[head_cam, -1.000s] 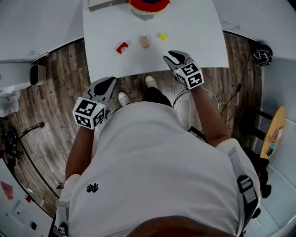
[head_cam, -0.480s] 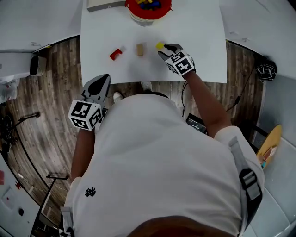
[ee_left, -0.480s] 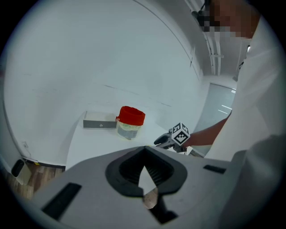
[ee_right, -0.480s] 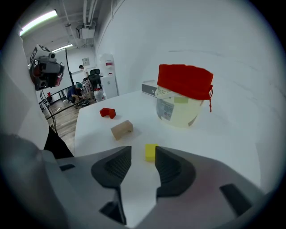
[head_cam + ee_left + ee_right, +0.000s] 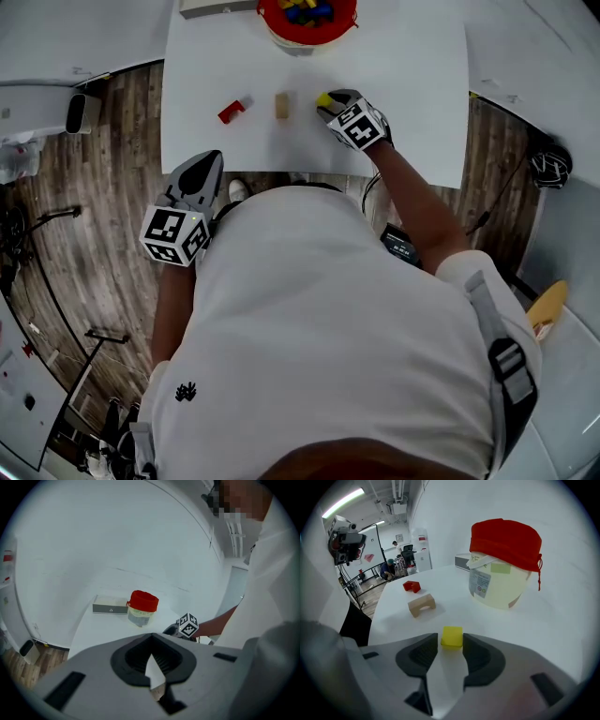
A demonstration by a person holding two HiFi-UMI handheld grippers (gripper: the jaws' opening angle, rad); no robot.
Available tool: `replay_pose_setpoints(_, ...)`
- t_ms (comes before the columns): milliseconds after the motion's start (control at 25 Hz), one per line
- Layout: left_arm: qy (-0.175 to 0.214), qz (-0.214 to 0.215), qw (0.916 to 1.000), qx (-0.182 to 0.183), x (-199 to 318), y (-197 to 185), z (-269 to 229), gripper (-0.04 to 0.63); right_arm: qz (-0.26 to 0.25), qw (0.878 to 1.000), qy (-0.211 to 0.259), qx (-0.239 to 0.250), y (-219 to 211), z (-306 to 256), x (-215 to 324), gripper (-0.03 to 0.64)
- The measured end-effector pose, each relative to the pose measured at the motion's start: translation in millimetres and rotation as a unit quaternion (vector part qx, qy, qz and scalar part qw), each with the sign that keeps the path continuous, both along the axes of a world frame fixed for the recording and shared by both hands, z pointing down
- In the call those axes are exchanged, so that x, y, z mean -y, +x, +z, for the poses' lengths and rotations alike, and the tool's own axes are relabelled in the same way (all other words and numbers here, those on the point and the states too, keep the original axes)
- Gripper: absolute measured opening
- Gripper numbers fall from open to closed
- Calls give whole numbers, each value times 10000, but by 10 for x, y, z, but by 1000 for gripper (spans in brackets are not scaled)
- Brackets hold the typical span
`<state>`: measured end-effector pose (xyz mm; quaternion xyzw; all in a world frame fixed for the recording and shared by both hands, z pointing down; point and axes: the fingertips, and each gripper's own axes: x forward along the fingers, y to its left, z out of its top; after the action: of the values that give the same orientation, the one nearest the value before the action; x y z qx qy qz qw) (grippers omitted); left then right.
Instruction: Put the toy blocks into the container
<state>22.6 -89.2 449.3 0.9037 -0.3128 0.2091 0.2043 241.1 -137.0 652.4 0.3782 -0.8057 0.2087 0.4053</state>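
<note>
A yellow cube point(image 5: 324, 97) point(image 5: 452, 636) lies on the white table point(image 5: 412, 94), between the fingertips of my right gripper point(image 5: 336, 101) point(image 5: 451, 639). Its jaws have just been opening and stand open, one on each side of the cube without pressing it. Left of it lie a tan arch block point(image 5: 281, 104) point(image 5: 422, 605) and a red block point(image 5: 232, 111) point(image 5: 411, 586). The container, a pale tub with a red cloth rim point(image 5: 272, 23) point(image 5: 501, 569) point(image 5: 142, 606), stands at the table's far edge with coloured blocks inside. My left gripper point(image 5: 208, 164) point(image 5: 151, 640) hangs shut and empty off the table's near edge.
A flat grey box point(image 5: 211, 7) point(image 5: 110, 606) lies left of the tub at the far edge. Wooden floor surrounds the table, with cables and stands on it. The person's body fills the lower head view.
My right gripper has come forward and down from the table's near edge to the yellow cube and opened around it. The left gripper has shifted a little beside the table.
</note>
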Motion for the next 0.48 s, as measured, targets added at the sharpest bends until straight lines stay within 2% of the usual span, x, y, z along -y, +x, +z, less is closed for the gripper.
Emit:
replay_pose_setpoints(80, -16, -54, 10000, 29, 2, 35, 15, 6, -87, 10000, 24, -16, -7, 17, 17, 141)
replay_pose_setpoints(320, -30, -210, 9998, 33, 51, 62, 29, 6, -103, 9999, 49, 123, 51, -75, 37, 136)
replay_pose_setpoints(480, -35, -122, 9999, 66, 67, 83, 48, 6, -84, 9996, 30, 283, 77, -253, 19, 135)
